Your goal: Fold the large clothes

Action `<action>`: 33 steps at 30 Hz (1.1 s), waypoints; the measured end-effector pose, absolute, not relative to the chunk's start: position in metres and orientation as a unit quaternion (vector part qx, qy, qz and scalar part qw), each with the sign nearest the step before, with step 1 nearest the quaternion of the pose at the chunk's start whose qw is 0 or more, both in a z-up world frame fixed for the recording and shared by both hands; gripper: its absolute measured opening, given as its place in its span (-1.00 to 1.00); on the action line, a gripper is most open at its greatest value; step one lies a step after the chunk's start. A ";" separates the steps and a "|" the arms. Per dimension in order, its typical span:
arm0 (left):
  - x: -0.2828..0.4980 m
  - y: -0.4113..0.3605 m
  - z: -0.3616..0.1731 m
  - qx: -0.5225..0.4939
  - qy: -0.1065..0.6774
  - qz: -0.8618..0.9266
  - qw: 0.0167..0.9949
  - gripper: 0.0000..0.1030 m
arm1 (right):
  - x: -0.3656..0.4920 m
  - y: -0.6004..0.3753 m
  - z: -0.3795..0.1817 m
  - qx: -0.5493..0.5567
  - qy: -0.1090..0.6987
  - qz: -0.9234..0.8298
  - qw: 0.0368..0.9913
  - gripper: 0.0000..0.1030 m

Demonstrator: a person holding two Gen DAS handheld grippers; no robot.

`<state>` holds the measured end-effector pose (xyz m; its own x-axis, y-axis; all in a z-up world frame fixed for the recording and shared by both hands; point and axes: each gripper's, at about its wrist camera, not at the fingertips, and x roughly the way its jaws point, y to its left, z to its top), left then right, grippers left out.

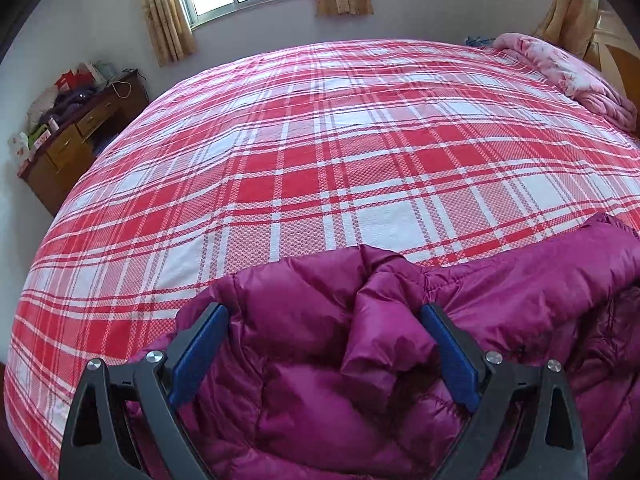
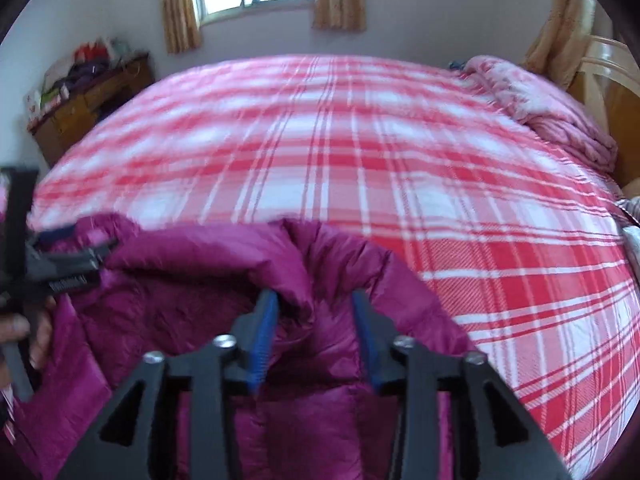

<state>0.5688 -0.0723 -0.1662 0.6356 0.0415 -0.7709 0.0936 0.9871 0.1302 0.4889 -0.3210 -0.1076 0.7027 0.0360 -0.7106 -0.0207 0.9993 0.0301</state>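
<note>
Jacket: a magenta puffer jacket [image 1: 400, 360] lies bunched at the near edge of the bed, partly folded over itself.
Left tongs: the left tongs [image 1: 324, 312] stand spread wide over the jacket, a raised fold between the blue pads, none pressing it.
Right tongs: the right tongs [image 2: 316, 300] are parted, a ridge of jacket between the pads, not pinched.
Bed: red-and-white plaid sheet [image 1: 320, 152]; a pink quilt [image 1: 568, 72] at its far right corner.
Bench: a cluttered wooden bench [image 1: 76, 140] by the wall, left.

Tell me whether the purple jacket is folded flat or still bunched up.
Bunched up. The purple jacket lies in puffy, creased heaps at the near edge of the bed, with a ridge of fabric standing up in the middle.
</note>
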 end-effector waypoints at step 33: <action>0.571 -0.099 -0.188 0.023 0.446 -0.059 0.893 0.96 | 0.529 -0.274 -0.172 -0.015 0.419 0.010 0.908 0.08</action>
<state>0.5709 -0.0986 -0.1881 0.5946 -0.0850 -0.7995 0.1258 0.9920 -0.0119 0.5290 -0.2741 -0.1725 0.6490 0.0052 -0.7608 -0.0303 0.9994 -0.0190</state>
